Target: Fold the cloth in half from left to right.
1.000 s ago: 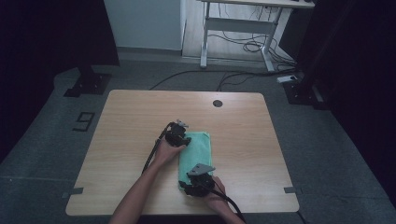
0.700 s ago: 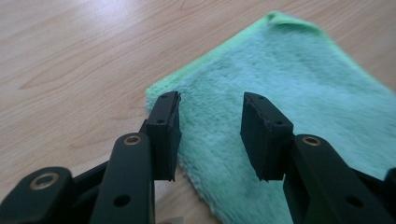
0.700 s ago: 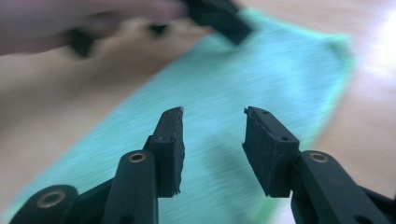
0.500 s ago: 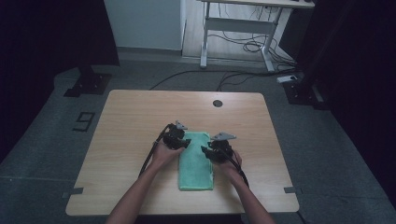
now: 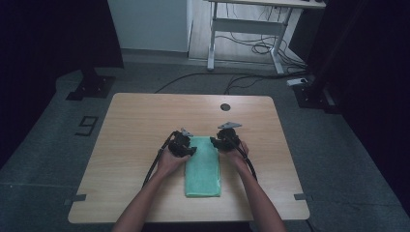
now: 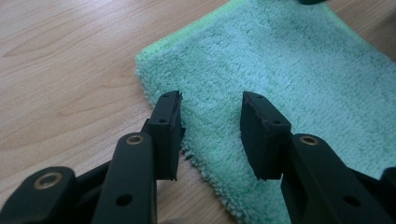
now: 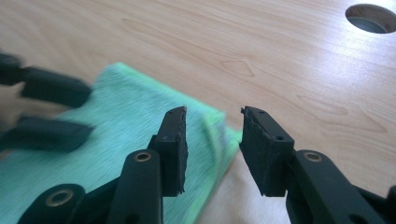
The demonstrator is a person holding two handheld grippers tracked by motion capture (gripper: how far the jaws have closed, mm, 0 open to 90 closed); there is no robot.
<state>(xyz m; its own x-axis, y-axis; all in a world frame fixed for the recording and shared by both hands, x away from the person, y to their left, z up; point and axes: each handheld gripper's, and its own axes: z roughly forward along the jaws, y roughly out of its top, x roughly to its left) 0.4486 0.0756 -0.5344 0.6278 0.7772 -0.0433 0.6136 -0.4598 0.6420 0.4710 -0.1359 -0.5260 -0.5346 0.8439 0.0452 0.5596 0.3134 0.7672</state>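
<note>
The left gripper [image 5: 189, 149] and right gripper [image 5: 216, 141], both with jaws spread and holding nothing, sit at the far corners of the green towel [image 5: 203, 166] near the table's [image 5: 135, 121] middle.

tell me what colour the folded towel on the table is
Mint green towel, clearest in the left gripper view.

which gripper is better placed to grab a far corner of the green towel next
Probably left. The left gripper already has its open jaws straddling the edge of the green towel near its far-left corner. The right gripper, also open, sits at the far-right corner, partly over bare table.
</note>
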